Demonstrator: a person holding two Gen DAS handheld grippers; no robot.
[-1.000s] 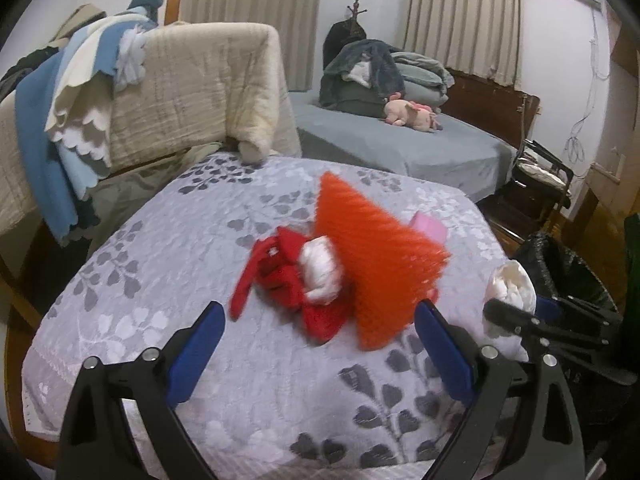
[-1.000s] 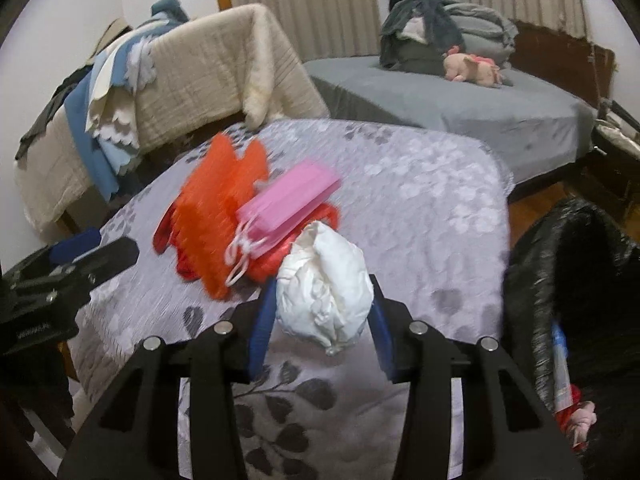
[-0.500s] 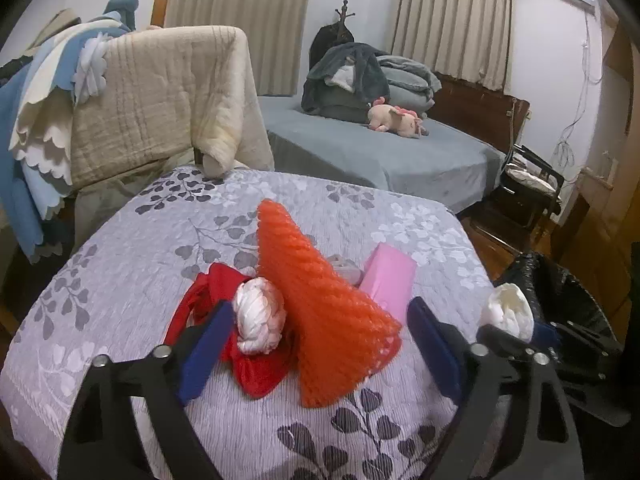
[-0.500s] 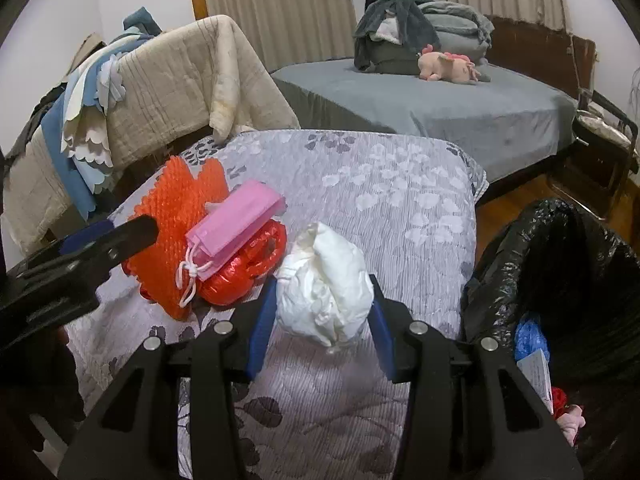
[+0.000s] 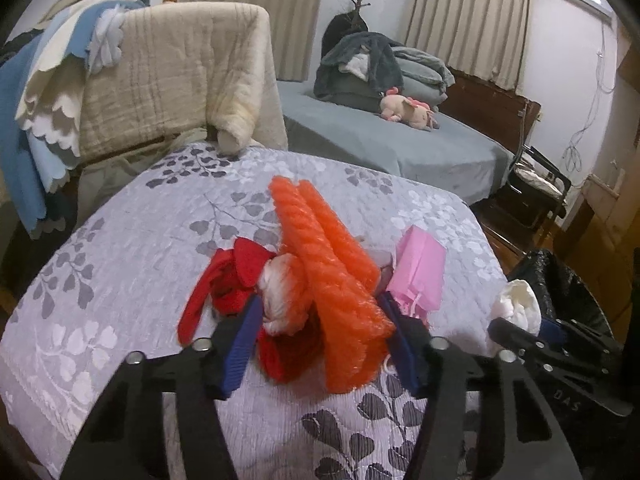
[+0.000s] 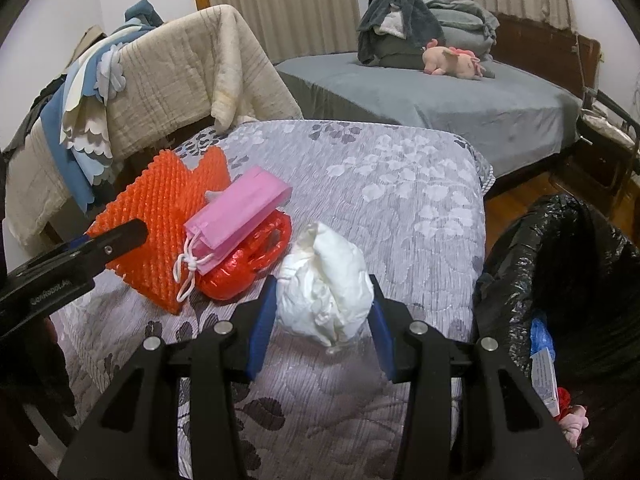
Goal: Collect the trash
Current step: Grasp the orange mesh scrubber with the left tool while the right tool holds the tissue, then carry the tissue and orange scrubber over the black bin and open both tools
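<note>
I am holding the right gripper (image 6: 322, 314) clenched on the crumpled white wad (image 6: 326, 280), with both blue fingers (image 6: 262, 320) pressing its sides so the soft material is not slipping while it is hanging above the counter (image 6: 400, 200). The wad is sitting near the counter's right edge, just beside the black trash bag (image 6: 560, 248), which I judge to be its destination; the bag is gaping open and is already containing other scraps. I am positioning the left gripper (image 5: 324, 340) with its fingers (image 5: 242, 340) spread on either side of the orange mesh sheet (image 5: 332, 276), touching or nearly touching it but not yet clamping, so I am treating it as released. The mesh is leaning upright against the red plastic bag (image 5: 228, 284) and a second white wad (image 5: 280, 292), and the pink paper bag (image 5: 420, 276) is lying just beside it on the right. These neighbours are crowding the left fingers, so I judge that closing here is risking a mixed grasp. A blanket-draped chair (image 6: 172, 76) and a bed (image 6: 440, 96) are standing behind the counter, well apart.
</note>
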